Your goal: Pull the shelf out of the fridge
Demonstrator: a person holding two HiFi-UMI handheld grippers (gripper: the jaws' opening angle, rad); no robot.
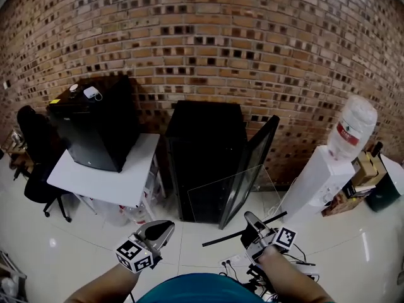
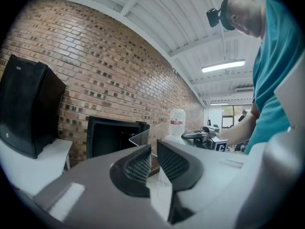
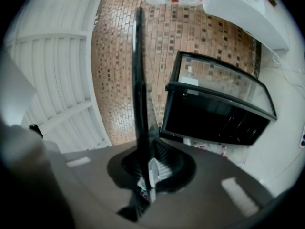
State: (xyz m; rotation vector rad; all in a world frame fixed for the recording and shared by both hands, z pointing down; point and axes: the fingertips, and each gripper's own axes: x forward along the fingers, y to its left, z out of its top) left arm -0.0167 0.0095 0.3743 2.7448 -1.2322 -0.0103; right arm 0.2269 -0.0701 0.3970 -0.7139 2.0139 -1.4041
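Note:
The black fridge [image 1: 203,163] stands against the brick wall with its glass door [image 1: 254,169] swung open to the right. The glass shelf [image 1: 230,196] is out in front of it, held up between both grippers, its black edge strip [image 1: 235,235] nearest me. My left gripper [image 1: 165,227] is shut on the clear pane at its left side; in the left gripper view the glass shelf [image 2: 161,191] runs between the pads [image 2: 138,166]. My right gripper [image 1: 250,218] is shut on the black edge strip [image 3: 138,80], which rises from the jaws in the right gripper view. The fridge [image 3: 214,123] shows tilted there.
A second black fridge [image 1: 95,128] sits on a white table [image 1: 107,182] at the left, with an office chair [image 1: 35,163] beyond it. A water dispenser [image 1: 319,178] with a bottle [image 1: 353,128] stands right of the open door. Cables and a power strip [image 1: 235,261] lie on the floor near my feet.

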